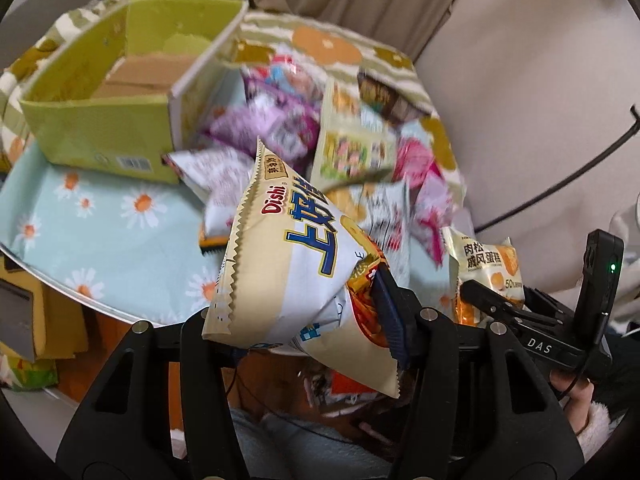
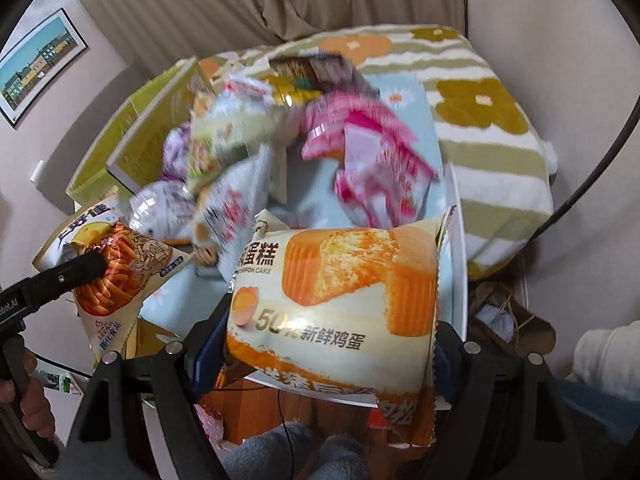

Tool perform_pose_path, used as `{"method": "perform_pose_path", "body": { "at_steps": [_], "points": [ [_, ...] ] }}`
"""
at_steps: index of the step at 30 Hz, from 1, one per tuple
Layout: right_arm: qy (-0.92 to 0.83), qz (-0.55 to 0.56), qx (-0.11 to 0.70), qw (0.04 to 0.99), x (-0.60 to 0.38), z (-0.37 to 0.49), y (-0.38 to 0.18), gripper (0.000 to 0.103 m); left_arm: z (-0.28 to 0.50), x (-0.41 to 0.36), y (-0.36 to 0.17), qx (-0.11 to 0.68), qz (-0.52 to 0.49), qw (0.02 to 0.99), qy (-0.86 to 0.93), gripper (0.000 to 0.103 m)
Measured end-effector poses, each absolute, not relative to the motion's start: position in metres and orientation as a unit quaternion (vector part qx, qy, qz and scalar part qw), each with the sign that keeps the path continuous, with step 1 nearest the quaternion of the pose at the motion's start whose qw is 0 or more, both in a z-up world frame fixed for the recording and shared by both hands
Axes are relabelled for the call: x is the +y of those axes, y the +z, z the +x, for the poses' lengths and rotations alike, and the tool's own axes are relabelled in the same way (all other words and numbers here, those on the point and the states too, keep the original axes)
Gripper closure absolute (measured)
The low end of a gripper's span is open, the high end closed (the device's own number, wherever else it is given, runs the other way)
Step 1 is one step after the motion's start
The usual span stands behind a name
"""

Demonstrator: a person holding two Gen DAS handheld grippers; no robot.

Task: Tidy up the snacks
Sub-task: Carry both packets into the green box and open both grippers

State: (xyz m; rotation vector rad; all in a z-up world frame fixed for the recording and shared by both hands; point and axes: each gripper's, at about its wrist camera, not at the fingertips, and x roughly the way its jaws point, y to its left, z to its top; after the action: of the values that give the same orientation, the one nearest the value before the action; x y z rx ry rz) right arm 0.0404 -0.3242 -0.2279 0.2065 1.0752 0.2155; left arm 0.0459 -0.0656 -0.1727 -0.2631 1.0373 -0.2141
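My left gripper (image 1: 304, 320) is shut on a cream-and-blue Oishi snack bag (image 1: 292, 264), held above the table's near edge; the bag also shows in the right wrist view (image 2: 116, 276). My right gripper (image 2: 320, 344) is shut on a chiffon cake packet (image 2: 340, 292) with an orange cake picture; it shows at the right of the left wrist view (image 1: 486, 268). A pile of snack packets (image 1: 320, 140) in purple, pink and white lies on the round table. An open green box (image 1: 120, 92) with cardboard inside stands at the far left.
The round table has a light blue daisy cloth (image 1: 100, 216). A green-and-white flowered blanket (image 2: 492, 120) lies behind and to the right. A curtain and wall stand behind. A black cable (image 1: 560, 176) hangs at the right. Clutter lies on the floor below.
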Motion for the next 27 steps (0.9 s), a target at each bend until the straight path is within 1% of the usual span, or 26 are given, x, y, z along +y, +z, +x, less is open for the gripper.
{"method": "perform_pose_path", "body": {
  "at_steps": [6, 10, 15, 21, 27],
  "points": [
    [0.117, 0.076, 0.463, 0.875, -0.316, 0.056, -0.175, 0.024, 0.052, -0.044, -0.123, 0.442, -0.13, 0.884, -0.082, 0.054],
    [0.134, 0.07, 0.434, 0.888, -0.296, 0.084, -0.14, 0.024, 0.068, -0.012, -0.094, 0.41, -0.133, 0.9, -0.063, 0.054],
    [0.159, 0.06, 0.402, 0.9, -0.255, 0.121, -0.108, 0.024, 0.096, 0.035, -0.073, 0.383, -0.14, 0.912, -0.051, 0.054],
    [0.177, 0.065, 0.38, 0.905, -0.189, 0.178, -0.083, 0.024, 0.154, 0.089, -0.064, 0.379, -0.147, 0.912, -0.053, 0.054],
    [0.175, 0.072, 0.399, 0.897, -0.119, 0.249, -0.078, 0.024, 0.244, 0.142, -0.077, 0.402, -0.145, 0.902, -0.065, 0.054]
  ]
}}
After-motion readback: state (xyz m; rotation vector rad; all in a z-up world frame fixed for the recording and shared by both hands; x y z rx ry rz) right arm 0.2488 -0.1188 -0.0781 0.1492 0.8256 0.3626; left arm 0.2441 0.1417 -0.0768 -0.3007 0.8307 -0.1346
